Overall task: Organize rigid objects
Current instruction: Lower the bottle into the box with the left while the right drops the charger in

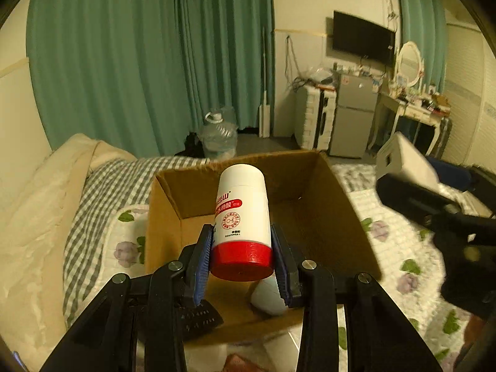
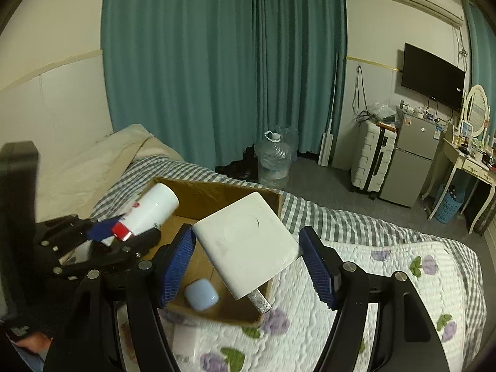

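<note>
**Over the open box: two grippers, two loads**

On the bed (image 2: 387,266), covered by a white quilt with purple flowers, stands one open cardboard box (image 1: 325,217). To its left lie a beige blanket (image 1: 34,217) and a grey checked sheet (image 1: 93,192).

The left gripper (image 1: 241,248) has its blue-padded fingers (image 1: 203,257) clamped on one white bottle (image 1: 241,204) with a red cap, gripped near the cap. The bottle points away from the camera and hangs above the box's opening. In the right wrist view the same bottle (image 2: 152,210) sits tilted over the box's left rim.

Inside the box, one pale blue rounded case (image 2: 201,294) rests on the floor near the front wall; the left wrist view shows it as a pale shape partly hidden behind the right finger.

The right gripper (image 2: 248,257) carries one flat white charger block (image 2: 245,245), tilted, with a metal prong at its lower edge. Its left corner touches the left finger (image 2: 176,263) and its right corner reaches toward the right finger; whether that side makes contact cannot be told. The block hangs over the box's right front corner.

Behind the bed hang teal curtains (image 2: 217,62). On the floor stand one large clear water jug (image 2: 274,161), one white suitcase (image 2: 372,158) and one small grey fridge (image 2: 412,158); one dark television (image 2: 432,77) hangs on the wall.
</note>
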Demonstrator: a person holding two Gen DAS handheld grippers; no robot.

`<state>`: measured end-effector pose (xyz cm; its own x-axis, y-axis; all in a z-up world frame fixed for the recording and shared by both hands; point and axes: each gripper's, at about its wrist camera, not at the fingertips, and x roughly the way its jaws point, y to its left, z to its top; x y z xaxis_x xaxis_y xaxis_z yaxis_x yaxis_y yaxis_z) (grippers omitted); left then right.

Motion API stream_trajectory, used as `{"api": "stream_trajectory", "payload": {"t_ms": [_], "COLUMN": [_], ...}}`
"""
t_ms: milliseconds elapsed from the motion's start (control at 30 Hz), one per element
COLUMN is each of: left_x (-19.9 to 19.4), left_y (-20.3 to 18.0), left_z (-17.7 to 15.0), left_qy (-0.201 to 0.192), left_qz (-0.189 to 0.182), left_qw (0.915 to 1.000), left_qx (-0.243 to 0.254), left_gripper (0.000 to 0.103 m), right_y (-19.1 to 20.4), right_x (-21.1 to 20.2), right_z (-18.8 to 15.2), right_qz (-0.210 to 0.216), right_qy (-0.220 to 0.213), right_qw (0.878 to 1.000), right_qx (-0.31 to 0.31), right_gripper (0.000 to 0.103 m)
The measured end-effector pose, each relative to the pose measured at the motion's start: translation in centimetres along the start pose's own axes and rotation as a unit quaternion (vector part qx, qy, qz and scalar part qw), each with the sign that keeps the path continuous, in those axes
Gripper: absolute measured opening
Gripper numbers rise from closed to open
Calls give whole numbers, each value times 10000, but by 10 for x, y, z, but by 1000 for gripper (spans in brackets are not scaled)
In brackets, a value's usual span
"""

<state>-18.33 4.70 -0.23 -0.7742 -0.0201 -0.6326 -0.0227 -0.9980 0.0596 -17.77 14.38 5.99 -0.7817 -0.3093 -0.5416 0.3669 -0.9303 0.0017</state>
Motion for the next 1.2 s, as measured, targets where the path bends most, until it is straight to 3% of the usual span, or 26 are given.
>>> {"api": "stream_trajectory", "payload": {"t_ms": [300,367,433,467,833,1167,1200], "left_x": [39,38,34,29,-3,-26,-31], "left_y": [-6,-8,-7,-6,34,53,55], "left_z": [-17,-18,-18,-17,-5,-13,-13], "left_qy": [235,158,60,-21,-335,-264,-267], "left_qz": [141,230,374,422,582,605,597], "left_qw": [9996,9996,9993,9991,9972,9959,9959], "left_qx": [55,75,70,44,-318,-622,-631], "left_gripper": [37,42,63,65,67,67,67], "right_y": [-12,-14,-16,-16,-10,19,21], "right_x": [43,46,46,44,56,108,107], "right_z": [-15,-17,-16,-16,14,8,7], "right_qz": [54,51,40,37,126,183,138], "right_qy": [296,332,327,309,133,620,624], "right_qw": [9995,9994,9994,9995,9997,9978,9979], "right_qx": [65,64,79,87,154,110,89], "right_gripper": [69,69,69,69,69,70,73]}}
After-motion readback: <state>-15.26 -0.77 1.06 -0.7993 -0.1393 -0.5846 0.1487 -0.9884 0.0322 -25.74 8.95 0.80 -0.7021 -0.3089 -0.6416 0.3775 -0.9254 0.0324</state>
